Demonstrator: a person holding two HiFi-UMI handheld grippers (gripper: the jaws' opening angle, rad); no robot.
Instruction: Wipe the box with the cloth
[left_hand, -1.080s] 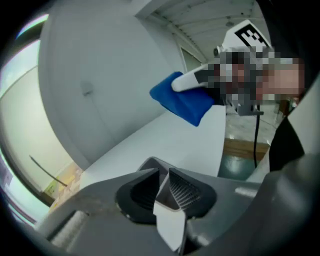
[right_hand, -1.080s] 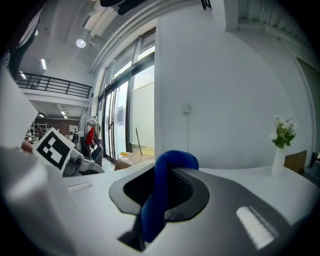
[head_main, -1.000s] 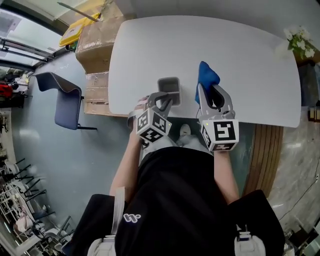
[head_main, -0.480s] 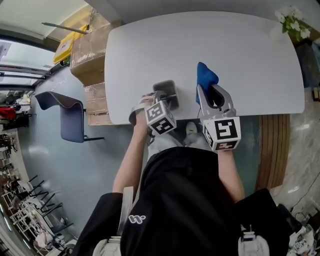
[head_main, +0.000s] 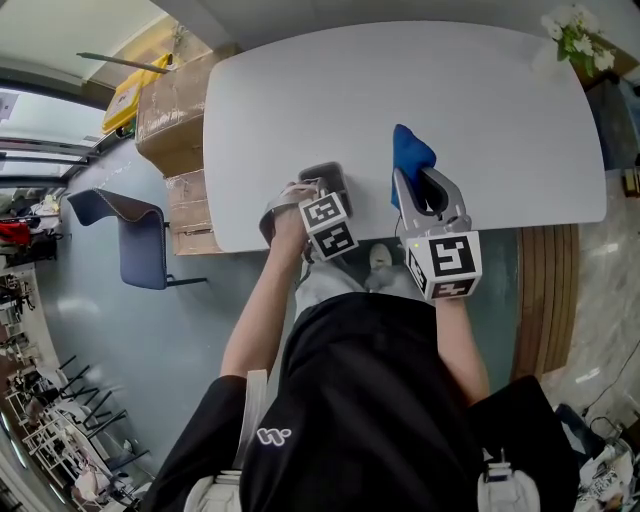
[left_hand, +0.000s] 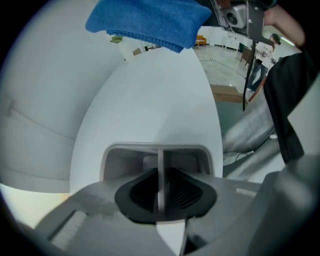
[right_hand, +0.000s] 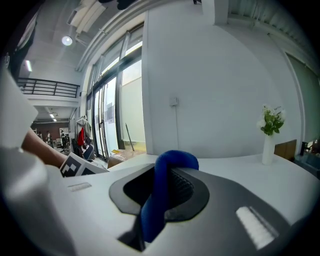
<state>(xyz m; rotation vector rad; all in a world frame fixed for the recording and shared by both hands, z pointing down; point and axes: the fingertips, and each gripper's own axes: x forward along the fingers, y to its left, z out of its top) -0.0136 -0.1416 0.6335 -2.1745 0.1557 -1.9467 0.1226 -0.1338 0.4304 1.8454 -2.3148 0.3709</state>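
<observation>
Currently pre-wipe | left tool (left_hand: 160, 187) clamps box (left_hand: 192, 151) wall | right tool (right_hand: 157, 196) clamps cloth (right_hand: 175, 159), box's 3 o'clock | next, I judge: cloth onto box.

Black shirt (head_main: 370, 400), small white logo (head_main: 264, 437)

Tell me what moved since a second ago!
The left gripper slid forward to the grey box, and its jaws are now shut on a thin wall of it. The right gripper stayed where it was, holding the blue cloth over the white table. The box does not seem to have moved.
</observation>
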